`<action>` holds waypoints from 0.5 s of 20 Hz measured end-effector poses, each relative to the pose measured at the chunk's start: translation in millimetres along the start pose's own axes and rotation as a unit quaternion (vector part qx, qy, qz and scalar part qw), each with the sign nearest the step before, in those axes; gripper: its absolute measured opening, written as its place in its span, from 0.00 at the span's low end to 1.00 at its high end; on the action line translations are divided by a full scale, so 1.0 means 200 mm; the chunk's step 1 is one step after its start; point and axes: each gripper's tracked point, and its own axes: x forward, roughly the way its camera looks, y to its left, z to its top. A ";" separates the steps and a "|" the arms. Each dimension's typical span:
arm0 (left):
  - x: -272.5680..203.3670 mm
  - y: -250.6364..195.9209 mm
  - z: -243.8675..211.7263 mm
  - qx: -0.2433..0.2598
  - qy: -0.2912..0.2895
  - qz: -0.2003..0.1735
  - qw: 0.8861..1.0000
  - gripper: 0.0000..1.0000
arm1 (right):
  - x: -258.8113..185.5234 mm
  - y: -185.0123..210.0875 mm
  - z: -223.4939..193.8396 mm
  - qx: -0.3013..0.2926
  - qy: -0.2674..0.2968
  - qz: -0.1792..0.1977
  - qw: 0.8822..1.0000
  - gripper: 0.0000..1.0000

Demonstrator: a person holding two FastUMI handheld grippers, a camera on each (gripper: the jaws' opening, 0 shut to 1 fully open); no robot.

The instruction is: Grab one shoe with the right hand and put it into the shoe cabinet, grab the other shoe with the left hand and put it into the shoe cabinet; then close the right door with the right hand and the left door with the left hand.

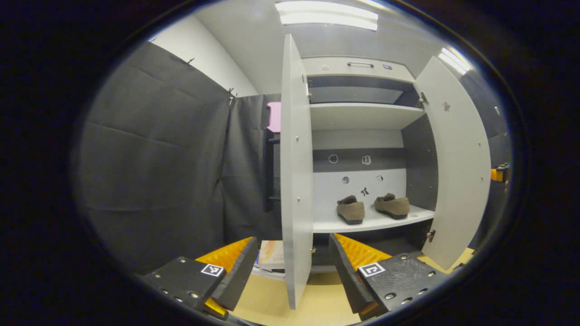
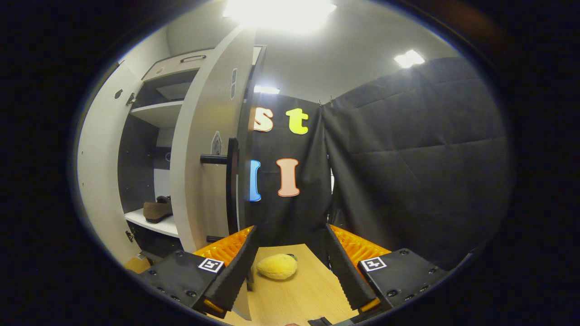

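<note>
Two brown furry shoes (image 1: 350,210) (image 1: 392,205) stand side by side on the lower shelf (image 1: 376,222) of the white shoe cabinet. Both doors are open. In the left gripper view the left door (image 1: 295,172) is edge-on and its lower part lies between the fingers of my open left gripper (image 1: 293,239), which holds nothing. The right door (image 1: 457,158) swings out at the right. In the right gripper view, one shoe (image 2: 157,210) shows past the right door (image 2: 206,149) with its black handle (image 2: 232,181). My right gripper (image 2: 290,227) is open and holds nothing, to the right of that door.
A yellow plush toy (image 2: 277,266) lies on the light wooden surface (image 2: 299,290) between my right fingers' line of sight. Books or papers (image 1: 272,256) lie low beside the cabinet. Upper shelves (image 1: 362,113) are bare. Black cloth walls (image 1: 158,172) close both sides.
</note>
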 end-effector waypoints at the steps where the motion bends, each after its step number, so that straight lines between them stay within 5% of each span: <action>1: 0.02 0.02 0.00 -0.002 -0.002 0.004 1.000 0.94 | -0.01 0.06 0.00 0.003 0.002 0.017 1.000 0.94; 10: 0.02 0.15 -0.01 -0.011 -0.003 0.026 1.000 0.91 | -0.01 0.36 0.04 0.000 -0.013 0.066 0.998 0.93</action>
